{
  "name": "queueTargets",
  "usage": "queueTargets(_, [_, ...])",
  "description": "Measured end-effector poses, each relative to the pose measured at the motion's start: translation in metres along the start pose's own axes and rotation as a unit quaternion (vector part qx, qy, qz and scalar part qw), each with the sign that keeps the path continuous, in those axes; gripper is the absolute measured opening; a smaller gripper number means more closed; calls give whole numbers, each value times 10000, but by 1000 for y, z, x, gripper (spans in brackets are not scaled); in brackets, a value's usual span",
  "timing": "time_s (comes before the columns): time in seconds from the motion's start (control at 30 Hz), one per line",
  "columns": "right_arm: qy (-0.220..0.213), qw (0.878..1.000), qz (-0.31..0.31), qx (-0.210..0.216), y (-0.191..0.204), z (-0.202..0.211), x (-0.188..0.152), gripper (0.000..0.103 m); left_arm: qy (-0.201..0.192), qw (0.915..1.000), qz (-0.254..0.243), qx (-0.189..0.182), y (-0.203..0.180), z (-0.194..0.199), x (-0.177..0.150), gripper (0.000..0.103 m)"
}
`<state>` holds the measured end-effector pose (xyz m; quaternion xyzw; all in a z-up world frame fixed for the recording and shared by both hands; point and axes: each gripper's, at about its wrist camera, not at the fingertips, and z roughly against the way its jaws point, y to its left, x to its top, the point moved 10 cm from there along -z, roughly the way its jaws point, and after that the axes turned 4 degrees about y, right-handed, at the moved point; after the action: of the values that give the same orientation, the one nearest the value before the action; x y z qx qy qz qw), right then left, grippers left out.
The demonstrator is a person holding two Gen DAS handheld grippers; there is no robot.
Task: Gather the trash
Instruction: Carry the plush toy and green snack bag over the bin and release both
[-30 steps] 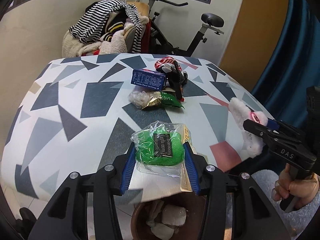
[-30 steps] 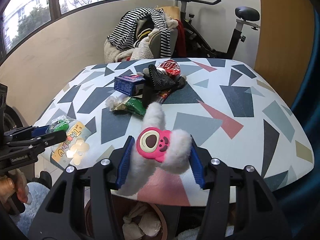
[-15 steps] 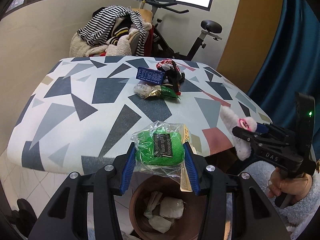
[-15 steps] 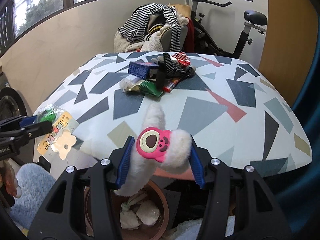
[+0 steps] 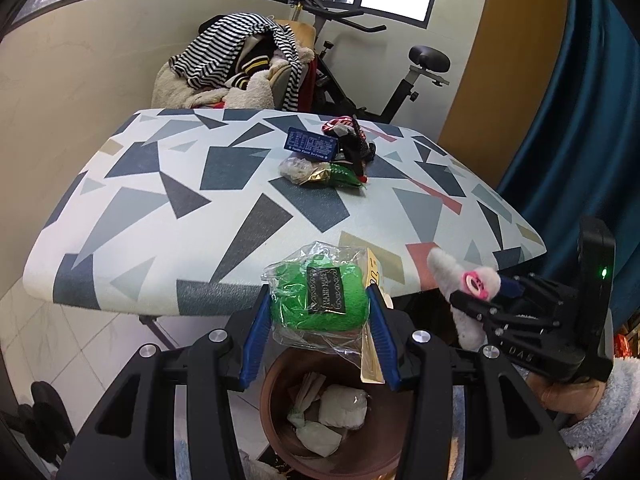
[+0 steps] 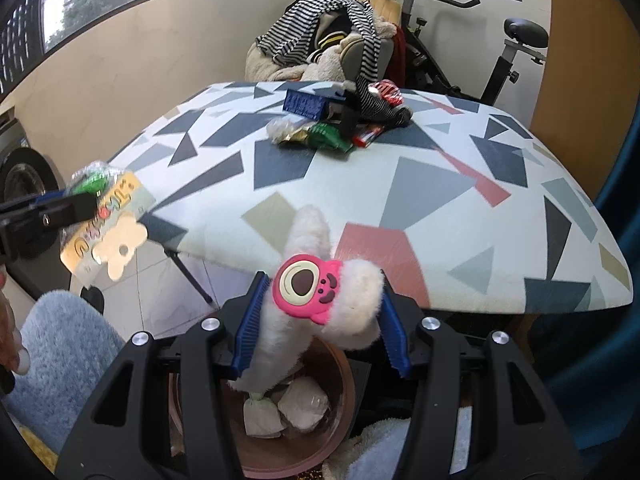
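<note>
The left gripper point(image 5: 320, 312) is clamped on a clear plastic packet holding a green sponge point(image 5: 320, 298), its yellow backing card hanging down beside the right-hand pad. The packet hangs clear of the table's near edge, directly above a brown waste bin point(image 5: 276, 412) that already holds crumpled white tissues point(image 5: 342, 406). The right gripper point(image 6: 318, 322) grips a white fluffy toy with a pink cartoon face point(image 6: 308, 288), also off the table point(image 6: 440, 200) and over the bin. Near the table's far edge sit a blue carton point(image 5: 310, 145), a green wrapper point(image 5: 344, 172) and a red foil wrapper point(image 5: 338, 123).
</note>
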<state>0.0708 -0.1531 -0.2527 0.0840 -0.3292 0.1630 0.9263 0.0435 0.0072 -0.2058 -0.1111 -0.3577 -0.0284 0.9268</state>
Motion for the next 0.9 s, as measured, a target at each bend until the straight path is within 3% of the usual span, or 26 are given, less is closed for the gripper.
queueTargets(0.47, [235,9996,0,129,15,-14,-29,54,26,9996,222,153,12,4,-22,46])
queueTargets(0.9, [432,9983,224,323,27,-24,-36,54,42,9996,192,211,13,4,-31,46])
